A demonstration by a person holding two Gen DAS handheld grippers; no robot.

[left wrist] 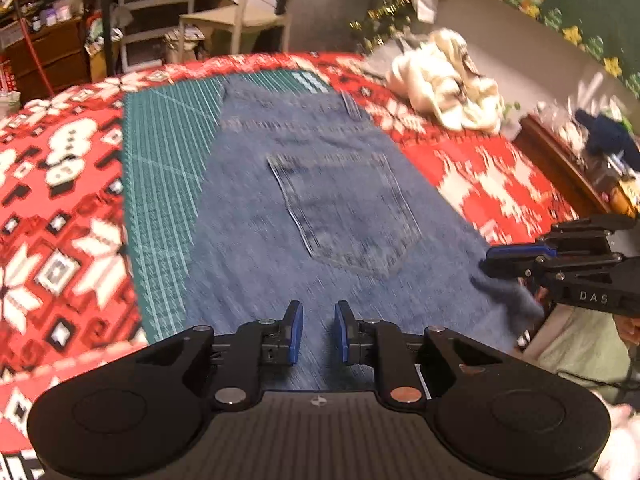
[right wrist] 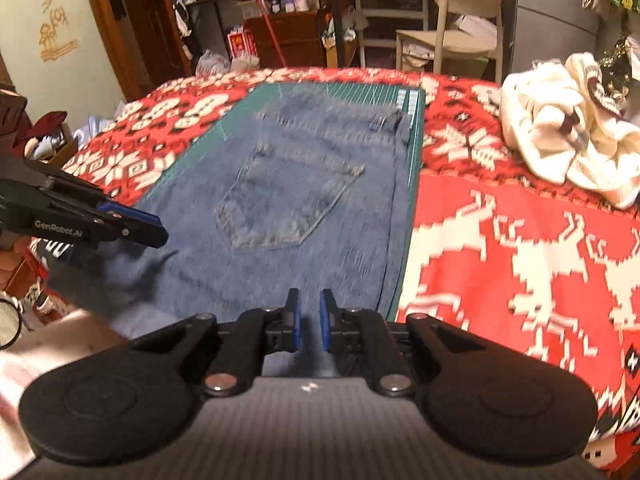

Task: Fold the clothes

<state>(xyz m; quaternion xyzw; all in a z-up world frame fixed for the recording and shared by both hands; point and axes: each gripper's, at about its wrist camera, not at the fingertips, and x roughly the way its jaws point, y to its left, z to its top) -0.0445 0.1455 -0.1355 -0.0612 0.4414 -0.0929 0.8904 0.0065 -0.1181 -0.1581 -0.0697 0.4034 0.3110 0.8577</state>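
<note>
Blue jeans (left wrist: pixel 320 184) (right wrist: pixel 288 184) lie flat with a back pocket facing up, on a green cutting mat (left wrist: pixel 160 160) (right wrist: pixel 412 128). My left gripper (left wrist: pixel 319 312) (right wrist: pixel 158 232) is at the near edge of the jeans, its blue pads a narrow gap apart with denim running between them. My right gripper (right wrist: pixel 309 300) (left wrist: pixel 486 260) holds the same near edge further right, pads nearly together on the cloth. In each view, denim bunches and rises just under the other gripper's tip. Both views are motion-blurred.
A red and white patterned blanket (left wrist: pixel 60 200) (right wrist: pixel 520 240) covers the surface under the mat. A crumpled white garment (left wrist: pixel 448 84) (right wrist: pixel 560 136) lies at the far right. A pale chair (left wrist: pixel 240 16) (right wrist: pixel 460 12) and cluttered shelves stand beyond the far edge.
</note>
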